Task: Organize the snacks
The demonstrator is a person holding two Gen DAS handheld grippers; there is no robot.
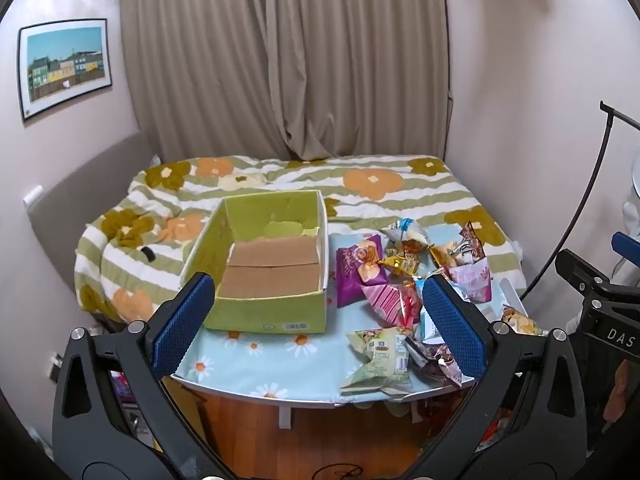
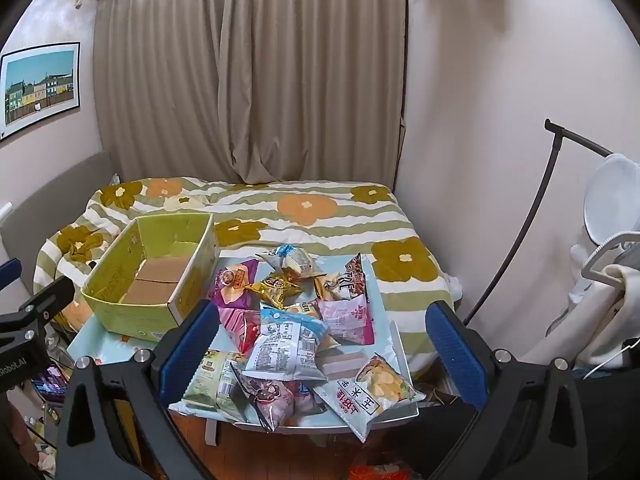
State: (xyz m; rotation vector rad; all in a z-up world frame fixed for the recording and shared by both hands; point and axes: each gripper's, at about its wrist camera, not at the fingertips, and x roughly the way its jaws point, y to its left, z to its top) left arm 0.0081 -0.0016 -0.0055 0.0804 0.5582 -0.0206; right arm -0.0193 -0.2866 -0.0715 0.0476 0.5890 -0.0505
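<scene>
One small table (image 1: 256, 364) with a light blue daisy-print cover, set against one bed (image 1: 376, 196) with a green-striped flower blanket. One green cardboard box (image 1: 256, 312) on the table's left part, open top, nothing inside but its brown cardboard floor.

Snack bags (image 2: 288, 320) lie in one loose heap on the right part of the table, just beside the box, none in it. About a dozen bags, exact count unclear since they overlap. Ones I can separate in the right wrist view: one purple bag (image 2: 234, 286) nearest the box, one gold bag (image 2: 276, 286), one white-and-blue bag (image 2: 286, 346) in the middle, one pale pink bag (image 2: 348, 318), one chip bag (image 2: 370, 390) at the near right edge hanging slightly over it, one green bag (image 2: 210, 384) at the near left, one dark pink bag (image 2: 266, 398) at the front.

Two grippers. Left gripper (image 1: 320, 328) hovers short of the table's near edge, jaws wide apart, nothing between them. Right gripper (image 2: 320, 352) likewise, jaws wide apart, holding nothing, framing the heap.

One beige curtain (image 1: 288, 60) behind the bed, one framed picture (image 1: 64, 68) on the left wall.
</scene>
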